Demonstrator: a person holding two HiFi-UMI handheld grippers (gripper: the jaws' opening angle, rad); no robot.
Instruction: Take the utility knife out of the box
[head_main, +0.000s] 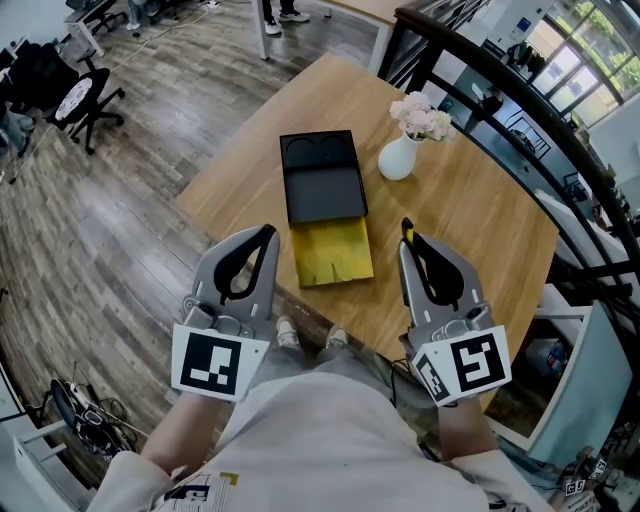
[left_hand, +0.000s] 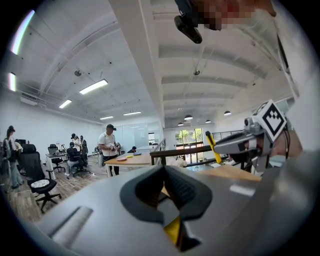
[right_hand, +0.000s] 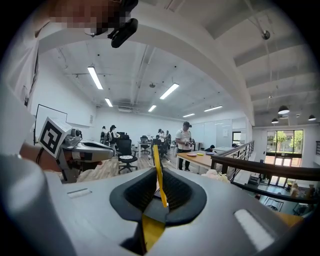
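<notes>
An open box lies on the wooden table (head_main: 470, 215): a black part (head_main: 320, 178) with a yellow part (head_main: 333, 252) sticking out towards me. My right gripper (head_main: 408, 238) hangs over the table's near edge, right of the box, shut on the thin yellow utility knife (head_main: 407, 232). The knife (right_hand: 158, 172) stands upright between the right gripper's (right_hand: 156, 176) pads. From the left gripper view, the knife (left_hand: 213, 146) juts up from the right gripper (left_hand: 226, 145). My left gripper (head_main: 268, 234) hovers left of the box, shut and empty (left_hand: 164, 169).
A white vase of pink flowers (head_main: 402, 150) stands on the table beyond the box. A black railing (head_main: 520, 95) curves along the table's right side. An office chair (head_main: 85, 100) stands on the wooden floor at the far left. Several people are at distant desks.
</notes>
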